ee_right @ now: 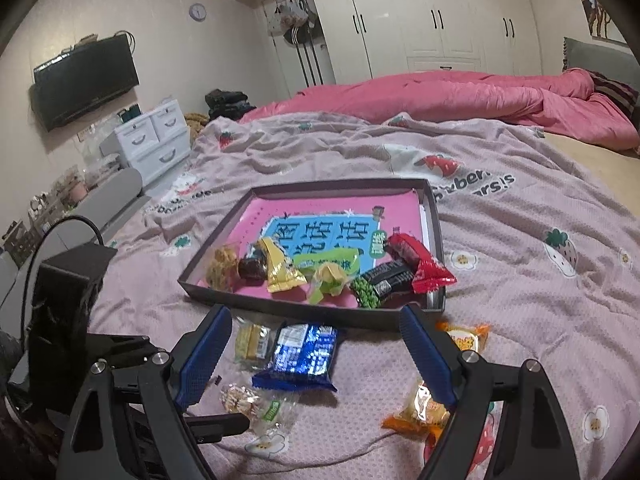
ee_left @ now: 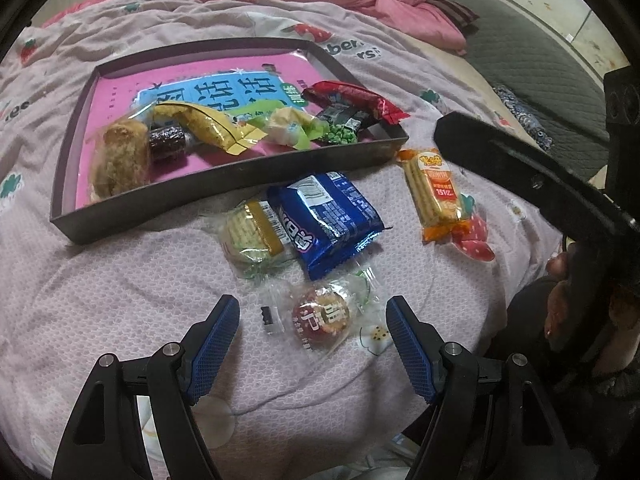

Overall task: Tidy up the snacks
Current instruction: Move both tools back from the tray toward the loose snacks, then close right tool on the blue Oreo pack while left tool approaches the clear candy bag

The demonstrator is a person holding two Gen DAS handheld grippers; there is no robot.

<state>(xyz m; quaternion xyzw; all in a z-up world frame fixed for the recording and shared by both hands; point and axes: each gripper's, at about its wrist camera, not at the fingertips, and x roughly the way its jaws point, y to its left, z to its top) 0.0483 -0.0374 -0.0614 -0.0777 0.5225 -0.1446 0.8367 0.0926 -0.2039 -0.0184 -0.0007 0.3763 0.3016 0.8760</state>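
Note:
A dark shallow tray (ee_left: 224,178) (ee_right: 288,306) with a pink sheet inside holds several snacks: a flaky pastry (ee_left: 120,156), a yellow packet (ee_left: 208,126), a green pea pack (ee_left: 340,134) and a red wrapper (ee_left: 352,98). On the bedspread in front of the tray lie a blue packet (ee_left: 324,220) (ee_right: 302,354), a clear cracker pack (ee_left: 250,236), an orange cracker pack (ee_left: 434,192) (ee_right: 420,412) and a round red-label snack (ee_left: 320,314). My left gripper (ee_left: 312,320) is open, its jaws on either side of the round snack. My right gripper (ee_right: 316,328) is open and empty above the blue packet.
The snacks lie on a pink strawberry-print bedspread (ee_right: 520,220). A pink quilt (ee_right: 440,96) is heaped at the back. A white drawer unit (ee_right: 148,140), a wall television (ee_right: 84,80) and wardrobes (ee_right: 420,20) stand beyond the bed.

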